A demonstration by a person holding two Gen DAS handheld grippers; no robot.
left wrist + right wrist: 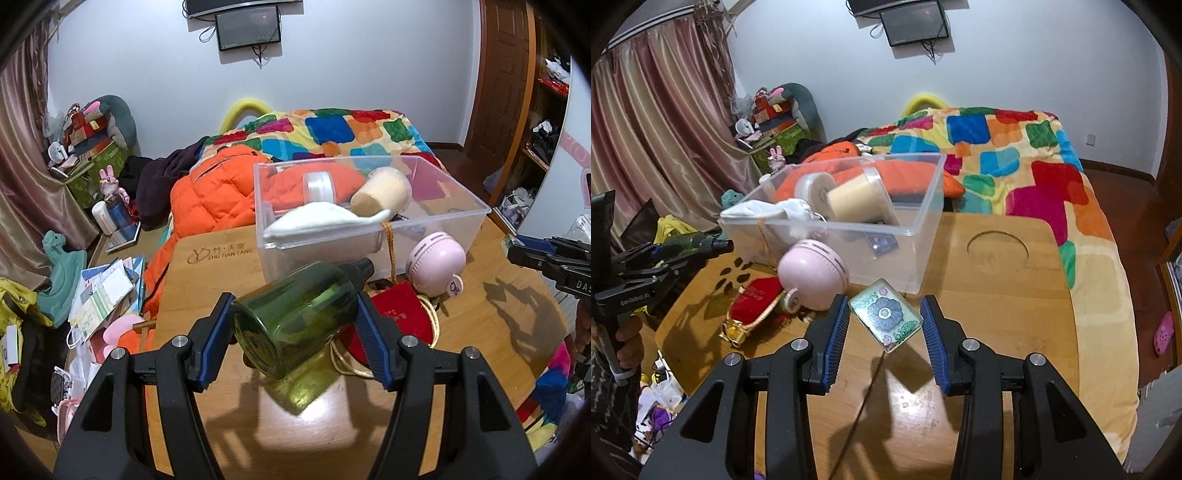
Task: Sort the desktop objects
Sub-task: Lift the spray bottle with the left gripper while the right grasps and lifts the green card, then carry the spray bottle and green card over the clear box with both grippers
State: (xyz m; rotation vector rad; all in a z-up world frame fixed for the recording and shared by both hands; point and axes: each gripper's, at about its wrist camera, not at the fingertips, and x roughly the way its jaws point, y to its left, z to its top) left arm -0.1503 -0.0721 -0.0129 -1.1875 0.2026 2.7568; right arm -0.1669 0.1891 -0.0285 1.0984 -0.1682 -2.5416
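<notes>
My left gripper (295,317) is shut on a dark green bottle (295,317) with a black neck and holds it tilted above the wooden table (207,273). It also shows in the right wrist view (690,245). My right gripper (886,325) is shut on a clear square box with a blue flower print (884,314), held by its corners above the table. A clear plastic bin (369,229) holds a cream cup (382,192), a white cloth (325,219) and a tape roll (319,186). A pink round gadget (436,264) and a red pouch (400,317) lie in front of it.
A bed with a colourful quilt (1015,158) and an orange jacket (214,195) lies behind the table. Clutter covers the floor at the left (103,295). A round recess (997,251) is cut in the table top.
</notes>
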